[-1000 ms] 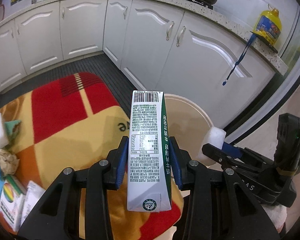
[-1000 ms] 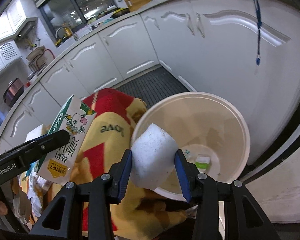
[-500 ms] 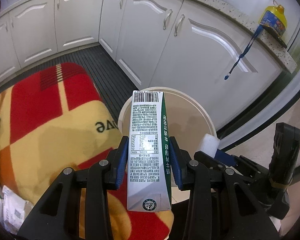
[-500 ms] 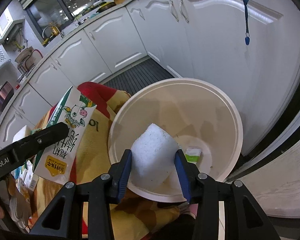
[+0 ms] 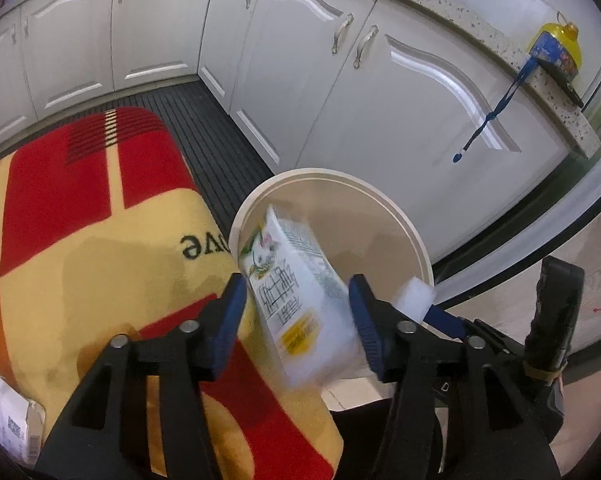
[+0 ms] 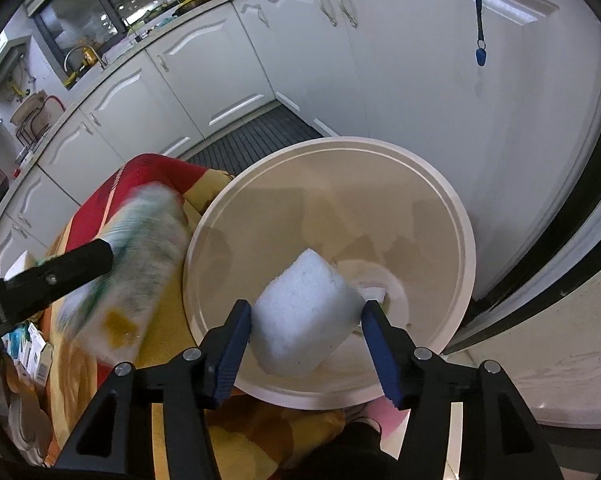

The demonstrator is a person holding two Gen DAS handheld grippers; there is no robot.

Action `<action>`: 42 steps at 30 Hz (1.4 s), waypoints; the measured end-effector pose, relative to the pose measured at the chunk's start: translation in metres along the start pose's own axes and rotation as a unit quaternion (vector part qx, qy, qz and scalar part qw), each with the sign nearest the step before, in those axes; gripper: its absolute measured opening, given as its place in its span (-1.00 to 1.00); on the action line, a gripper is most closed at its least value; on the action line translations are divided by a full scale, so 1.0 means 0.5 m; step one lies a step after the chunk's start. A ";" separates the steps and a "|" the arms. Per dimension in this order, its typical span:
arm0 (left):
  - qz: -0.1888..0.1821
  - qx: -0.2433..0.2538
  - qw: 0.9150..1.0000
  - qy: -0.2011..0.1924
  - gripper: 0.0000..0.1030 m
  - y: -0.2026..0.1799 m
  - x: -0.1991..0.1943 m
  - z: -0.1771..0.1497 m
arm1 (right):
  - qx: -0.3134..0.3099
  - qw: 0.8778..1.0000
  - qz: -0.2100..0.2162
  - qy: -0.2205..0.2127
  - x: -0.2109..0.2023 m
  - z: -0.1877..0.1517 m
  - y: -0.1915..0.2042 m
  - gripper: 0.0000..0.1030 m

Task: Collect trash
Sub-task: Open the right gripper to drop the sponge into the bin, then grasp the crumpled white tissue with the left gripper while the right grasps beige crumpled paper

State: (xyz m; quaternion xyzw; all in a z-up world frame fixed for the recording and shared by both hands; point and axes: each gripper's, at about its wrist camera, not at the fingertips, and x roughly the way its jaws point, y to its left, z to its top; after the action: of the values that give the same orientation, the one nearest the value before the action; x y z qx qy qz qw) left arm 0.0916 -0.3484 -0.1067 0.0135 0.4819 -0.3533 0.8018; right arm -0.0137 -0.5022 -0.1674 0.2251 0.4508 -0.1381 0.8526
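A round cream bin [image 5: 328, 172] stands on the floor beside a red-and-yellow cloth [image 5: 100, 240]. My left gripper [image 5: 296, 284] hangs over the bin's near rim with its jaws opening. A white-and-green milk carton [image 5: 296, 300] sits tilted and blurred between them, clear of the left pad. In the right wrist view the same carton [image 6: 140, 264] is a blur left of the bin [image 6: 340, 142]. My right gripper [image 6: 306, 308] is over the bin with its jaws opening. A white sponge [image 6: 304, 312] still spans the gap and touches both pads. A small scrap [image 6: 374, 292] lies on the bin's bottom.
White kitchen cabinets [image 5: 400, 92] close off the back and the right. A dark ribbed mat [image 5: 204, 128] runs along their foot. A yellow bottle [image 5: 556, 48] and a hanging blue lanyard [image 5: 484, 124] are on the counter edge. Paper packets [image 5: 8, 420] lie at the lower left.
Both grippers sank closer to the bin. The left jaws spread and the carton, upright before, tipped loose towards the bin. The right jaws widened and the sponge swelled out between them.
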 end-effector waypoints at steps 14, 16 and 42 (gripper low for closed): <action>0.015 0.004 1.000 -0.017 0.05 0.006 -0.078 -0.017 | 0.027 1.000 0.002 0.003 0.003 0.003 -0.002 0.33; 0.022 0.007 0.999 -0.025 0.06 0.009 -0.097 -0.022 | 0.022 1.000 0.005 -0.001 -0.006 0.003 0.009 0.33; 0.092 -0.044 0.991 -0.092 0.25 0.188 -0.327 -0.141 | -0.097 0.992 0.077 -0.030 -0.094 -0.028 0.269 0.40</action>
State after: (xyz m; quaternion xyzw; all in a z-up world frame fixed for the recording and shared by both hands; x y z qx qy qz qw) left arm 0.0453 -0.1617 -0.0465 -0.0099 0.4176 -0.2567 0.8716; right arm 0.0093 -0.3777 -0.1001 0.1714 0.4172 -0.0343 0.8918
